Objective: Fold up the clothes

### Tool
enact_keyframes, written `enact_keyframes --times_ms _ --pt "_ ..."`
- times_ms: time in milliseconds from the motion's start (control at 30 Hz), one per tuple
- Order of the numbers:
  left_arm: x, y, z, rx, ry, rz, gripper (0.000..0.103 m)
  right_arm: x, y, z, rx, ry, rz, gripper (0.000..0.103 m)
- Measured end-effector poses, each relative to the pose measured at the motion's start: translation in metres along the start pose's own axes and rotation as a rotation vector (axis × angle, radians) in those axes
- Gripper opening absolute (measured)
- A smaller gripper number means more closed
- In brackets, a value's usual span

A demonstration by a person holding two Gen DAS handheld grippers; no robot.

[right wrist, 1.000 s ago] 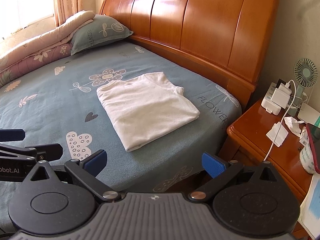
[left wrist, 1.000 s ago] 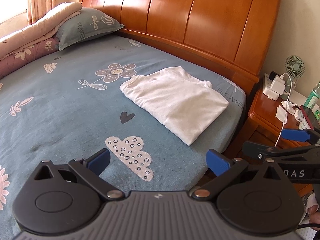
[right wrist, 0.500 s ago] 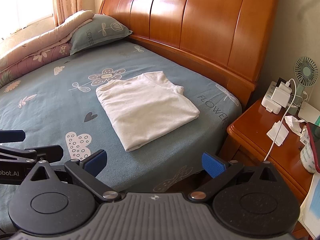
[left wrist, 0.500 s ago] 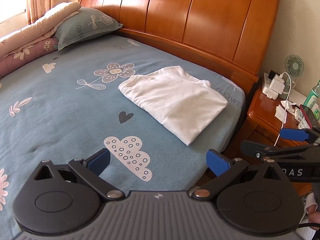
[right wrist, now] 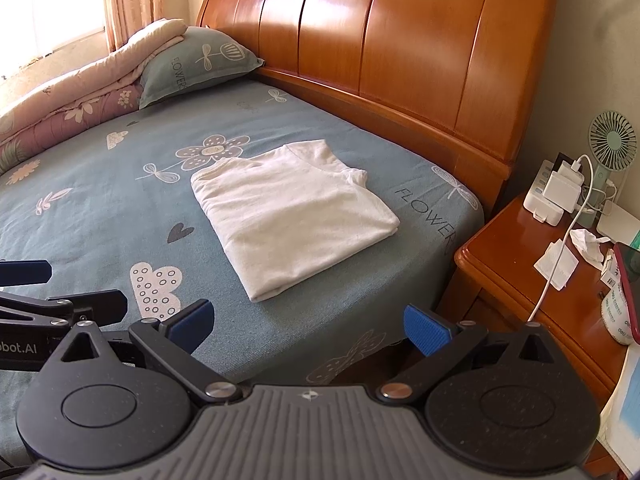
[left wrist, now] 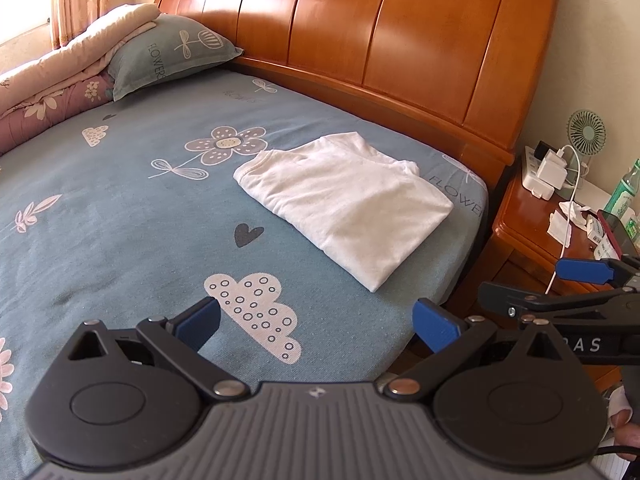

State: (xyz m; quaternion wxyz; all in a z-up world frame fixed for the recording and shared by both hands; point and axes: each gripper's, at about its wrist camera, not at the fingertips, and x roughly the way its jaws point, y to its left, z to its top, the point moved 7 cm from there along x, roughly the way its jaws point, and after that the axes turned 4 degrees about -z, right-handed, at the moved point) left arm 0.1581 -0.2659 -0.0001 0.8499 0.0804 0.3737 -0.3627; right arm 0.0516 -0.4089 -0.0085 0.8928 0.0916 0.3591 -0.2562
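A white garment [left wrist: 348, 200] lies folded into a neat rectangle on the blue patterned bedsheet [left wrist: 120, 208], near the bed's right corner by the headboard. It also shows in the right wrist view [right wrist: 292, 216]. My left gripper [left wrist: 316, 322] is open and empty, held above the sheet's near edge, well short of the garment. My right gripper [right wrist: 308, 322] is open and empty, also back from the garment, over the bed's edge. Each gripper shows at the side of the other's view.
A wooden headboard [left wrist: 400, 40] runs behind the bed. A pillow [left wrist: 168, 52] and a rolled quilt [left wrist: 52, 80] lie at the far left. A wooden nightstand [right wrist: 552, 280] at the right holds a charger, cable, small fan and papers.
Both grippers have drifted very slightly; the garment has shifted a little left in both views. Both stay open and empty, and the garment lies as before.
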Motion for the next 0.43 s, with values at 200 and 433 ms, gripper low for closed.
enact_keyframes --times_ms 200,433 --pt "0.0007 0.0 -0.0003 0.001 0.0 0.002 0.102 0.0002 0.0 -0.0008 -0.002 0.002 -0.001 0.103" --pt "0.0001 -0.0016 0.0 0.009 -0.01 -0.003 0.102 0.0013 -0.0006 -0.0009 0.008 0.005 0.005 0.103"
